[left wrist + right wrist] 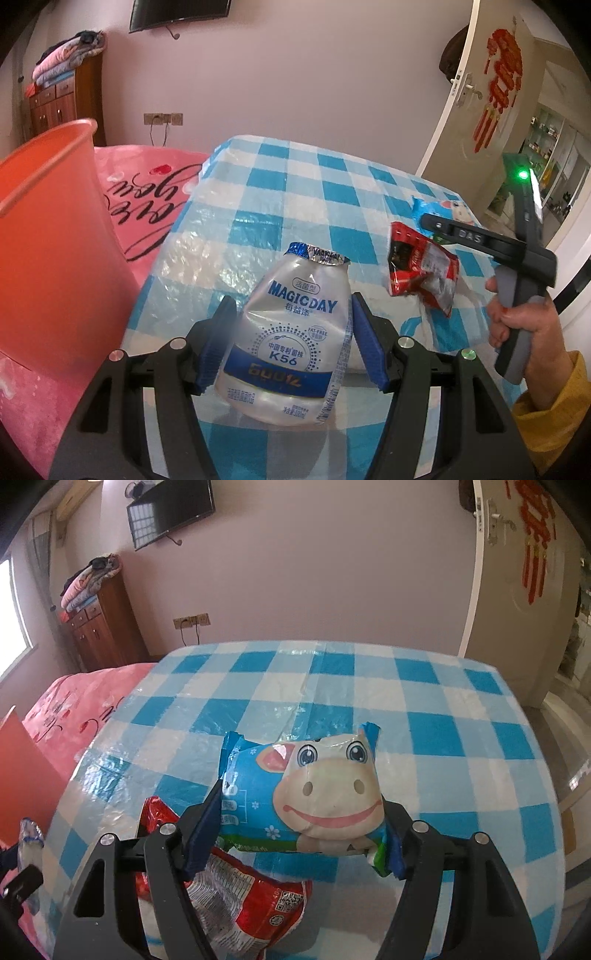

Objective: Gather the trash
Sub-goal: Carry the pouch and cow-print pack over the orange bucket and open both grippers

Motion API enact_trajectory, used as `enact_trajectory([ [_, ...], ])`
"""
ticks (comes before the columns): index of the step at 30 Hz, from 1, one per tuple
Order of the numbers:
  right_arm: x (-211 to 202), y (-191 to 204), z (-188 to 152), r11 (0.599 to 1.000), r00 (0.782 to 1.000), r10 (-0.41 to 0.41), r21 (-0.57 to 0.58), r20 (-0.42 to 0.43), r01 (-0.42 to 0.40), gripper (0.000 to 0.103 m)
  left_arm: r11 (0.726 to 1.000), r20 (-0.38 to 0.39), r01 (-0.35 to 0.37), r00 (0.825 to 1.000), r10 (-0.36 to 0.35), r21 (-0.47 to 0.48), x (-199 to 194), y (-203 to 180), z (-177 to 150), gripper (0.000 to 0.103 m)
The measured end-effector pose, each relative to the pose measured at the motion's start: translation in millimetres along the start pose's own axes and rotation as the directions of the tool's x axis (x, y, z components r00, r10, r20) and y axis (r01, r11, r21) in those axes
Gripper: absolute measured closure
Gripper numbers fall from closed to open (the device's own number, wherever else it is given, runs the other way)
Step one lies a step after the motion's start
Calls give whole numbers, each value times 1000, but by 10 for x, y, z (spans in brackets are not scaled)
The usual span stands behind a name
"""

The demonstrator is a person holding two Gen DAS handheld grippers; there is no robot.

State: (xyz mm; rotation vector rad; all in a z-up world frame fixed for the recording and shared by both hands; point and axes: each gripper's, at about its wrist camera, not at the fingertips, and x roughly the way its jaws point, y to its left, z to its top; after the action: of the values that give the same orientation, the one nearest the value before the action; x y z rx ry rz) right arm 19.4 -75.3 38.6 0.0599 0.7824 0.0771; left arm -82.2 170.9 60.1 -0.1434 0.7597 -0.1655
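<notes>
Blue-and-white checked plastic tablecloth [424, 686] fills both views. At centre, the left gripper [291, 339] clamps a squashed clear plastic MAGICDAY bottle [291, 332]; the right gripper [299, 834] clamps a blue cow-face wrapper [314, 794]. A red crinkled wrapper [240, 897] hangs beneath. Next, probably: carry both to the orange plastic bin [48, 236], far left.

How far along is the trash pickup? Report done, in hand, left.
Done: nothing visibly binned; the orange bin's inside is hidden. In hand: the left gripper clamps the crushed Magicday bottle; the right gripper pinches the blue cow wrapper. Left: the red snack wrapper lies on the checked table, and both held items need dropping in.
</notes>
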Motion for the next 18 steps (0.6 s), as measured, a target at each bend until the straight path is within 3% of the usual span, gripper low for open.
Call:
enact_trajectory([
  [7,-403,42,14,1000,998,16,1,56,-17,31,999,40,-21,999,20,24,-170,-38,84,40],
  [18,-882,435,28,990,986,141,-46,90,-137,31,998,110,-54,993,50,34,-507,12,174,40],
])
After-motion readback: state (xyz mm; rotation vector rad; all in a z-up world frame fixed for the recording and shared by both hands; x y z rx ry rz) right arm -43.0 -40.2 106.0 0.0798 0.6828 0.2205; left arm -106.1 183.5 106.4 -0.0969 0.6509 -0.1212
